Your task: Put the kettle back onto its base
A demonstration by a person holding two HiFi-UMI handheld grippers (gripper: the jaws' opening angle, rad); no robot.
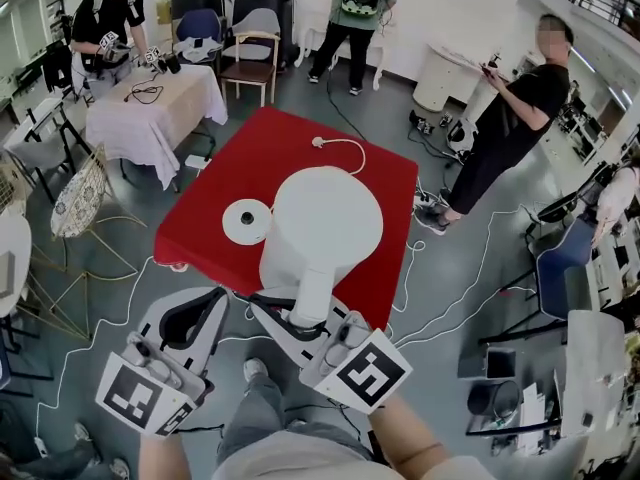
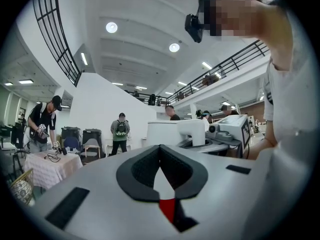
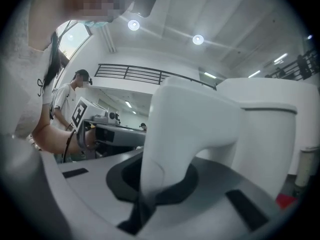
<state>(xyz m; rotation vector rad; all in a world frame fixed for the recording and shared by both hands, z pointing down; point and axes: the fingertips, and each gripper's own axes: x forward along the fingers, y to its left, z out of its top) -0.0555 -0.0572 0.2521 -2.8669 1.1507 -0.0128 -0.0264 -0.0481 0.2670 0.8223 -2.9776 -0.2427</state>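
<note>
A white kettle (image 1: 325, 223) hangs over the red table (image 1: 300, 133), its handle (image 1: 312, 298) pointing toward me. My right gripper (image 1: 290, 313) is shut on that handle; in the right gripper view the handle (image 3: 185, 134) fills the space between the dark pads, with the kettle body (image 3: 270, 129) behind it. The round white base (image 1: 246, 221) lies on the table just left of the kettle, and its white cord (image 1: 345, 146) curls toward the far edge. My left gripper (image 1: 205, 303) is level beside the kettle, left of the handle. It is shut with nothing held, and its tips (image 2: 160, 148) meet.
A table with a white cloth (image 1: 150, 108) stands at the back left, with chairs (image 1: 250, 63) behind it. A wire chair (image 1: 80, 203) is at the left. People stand at the back and right. Cables run over the grey floor (image 1: 450, 298).
</note>
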